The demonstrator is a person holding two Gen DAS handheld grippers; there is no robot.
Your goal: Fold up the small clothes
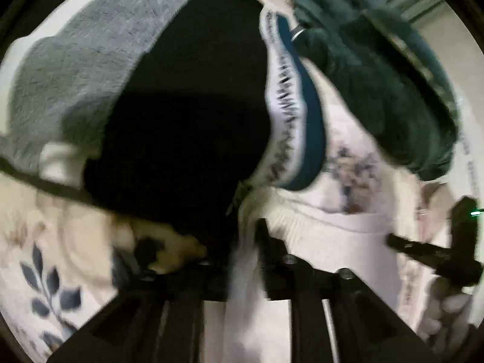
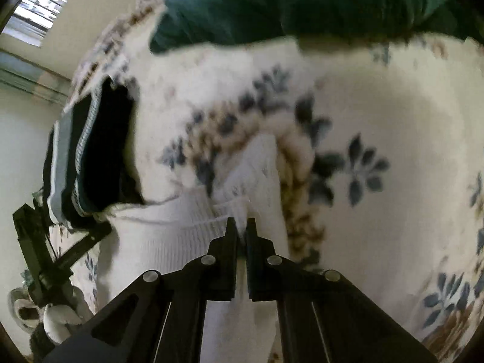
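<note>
A white ribbed sock [image 2: 181, 230] lies on a cream floral cover [image 2: 378, 121]. My right gripper [image 2: 240, 227] is shut on the sock's cuff edge. The sock also shows in the left wrist view [image 1: 326, 236], where white cloth runs between the fingers of my left gripper [image 1: 245, 236], which is shut on it. The right gripper appears at the right edge of that view [image 1: 435, 251]. The left gripper shows at the left of the right wrist view [image 2: 60, 248]. The frames are blurred.
A black garment [image 1: 181, 121] and a grey garment [image 1: 75, 69] lie ahead of the left gripper. A white and teal banded garment [image 1: 290, 115] and a dark green one [image 1: 378, 75] lie beside them. A window [image 2: 36, 9] is at top left.
</note>
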